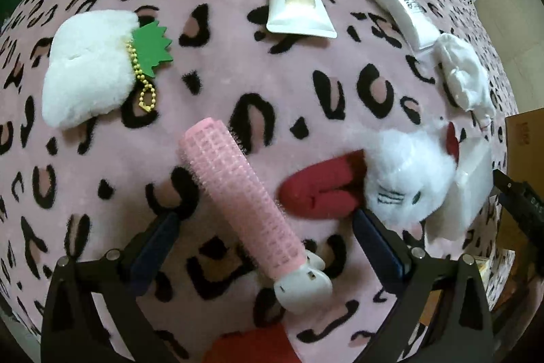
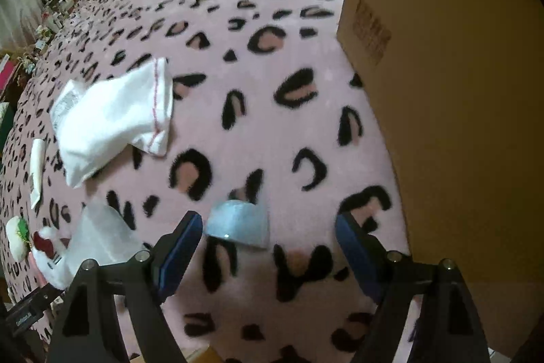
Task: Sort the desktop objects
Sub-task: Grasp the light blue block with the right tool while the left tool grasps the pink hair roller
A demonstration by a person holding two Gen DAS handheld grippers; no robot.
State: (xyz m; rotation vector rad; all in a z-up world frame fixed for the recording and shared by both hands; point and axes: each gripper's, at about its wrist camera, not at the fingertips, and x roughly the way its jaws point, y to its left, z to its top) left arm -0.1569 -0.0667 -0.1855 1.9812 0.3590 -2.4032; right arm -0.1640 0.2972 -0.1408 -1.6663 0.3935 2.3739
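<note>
Your right-wrist view is smeared with motion blur: the pale blue object (image 2: 238, 225) between the fingers is too soft to identify, and the cardboard box (image 2: 442, 91) runs off the right edge. In your left-wrist view, a red item (image 1: 251, 346) is cut off at the bottom edge.

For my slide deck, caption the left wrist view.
Open left gripper straddles a pink hair roller on a leopard-print blanket.
</note>
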